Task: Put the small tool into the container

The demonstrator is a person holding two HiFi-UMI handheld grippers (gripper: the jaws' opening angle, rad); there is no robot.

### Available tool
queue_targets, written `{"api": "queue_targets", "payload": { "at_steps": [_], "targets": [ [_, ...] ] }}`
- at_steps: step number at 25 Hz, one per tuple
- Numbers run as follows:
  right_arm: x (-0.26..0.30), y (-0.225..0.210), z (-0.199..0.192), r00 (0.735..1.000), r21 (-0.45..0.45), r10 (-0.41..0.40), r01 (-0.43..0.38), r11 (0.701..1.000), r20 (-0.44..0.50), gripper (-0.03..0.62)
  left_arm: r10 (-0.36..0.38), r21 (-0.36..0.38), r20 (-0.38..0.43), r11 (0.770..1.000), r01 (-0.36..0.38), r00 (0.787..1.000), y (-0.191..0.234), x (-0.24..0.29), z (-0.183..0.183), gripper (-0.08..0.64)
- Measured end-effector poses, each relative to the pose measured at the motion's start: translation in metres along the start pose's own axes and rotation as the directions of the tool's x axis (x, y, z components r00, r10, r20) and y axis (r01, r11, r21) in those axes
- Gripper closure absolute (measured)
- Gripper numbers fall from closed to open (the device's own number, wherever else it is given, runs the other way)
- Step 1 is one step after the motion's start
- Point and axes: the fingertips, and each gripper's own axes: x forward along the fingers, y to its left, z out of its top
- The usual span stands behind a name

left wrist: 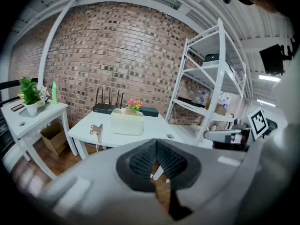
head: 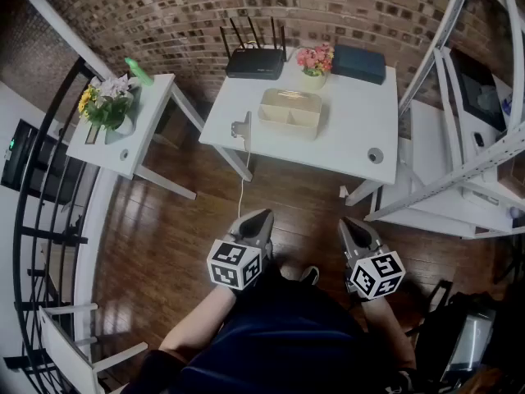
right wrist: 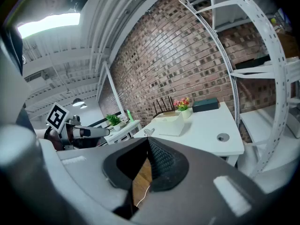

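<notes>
Small tool (head: 241, 127): metal clip at the near left edge of the white bench (head: 361, 138), well ahead of both my grippers, touched by neither.
My left gripper (head: 264, 214): jaws closed together, nothing between them, held over the wooden floor (head: 164, 228).
My right gripper (head: 349, 222): jaws likewise closed, empty.
Container (head: 290, 112): cream, on the bench just beyond the tool.
Router (head: 255, 60) and flower pot (head: 315, 60): at the bench's far edge.

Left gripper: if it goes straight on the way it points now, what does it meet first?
The left gripper aims over wooden floor toward the white table; likely first its near edge by the metal clip, or the floor beneath. Depth is unclear.
</notes>
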Motion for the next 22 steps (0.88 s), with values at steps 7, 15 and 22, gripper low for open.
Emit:
{"api": "queue_targets", "payload": {
  "at_steps": [7,15,22],
  "targets": [
    [0.049,-0.030,0.025,0.996,-0.026,-0.087,0.087,0.996,0.002,0.584,0.001,-0.035,-0.032,0.999,-0.002,0.999,0.076,0.060,0.022,0.557],
    [0.137,-0.042,0.076,0.976,-0.025,-0.219,0.219,0.975,-0.001,0.583,-0.035,-0.036,-0.115,0.999,0.031,0.993,0.199,0.141,0.049,0.473],
    [0.221,-0.028,0.100,0.974,-0.020,-0.223,0.222,0.975,-0.042,0.584,0.054,-0.075,-0.257,0.994,-0.075,0.965,0.321,0.194,0.029,0.338]
  ]
}}
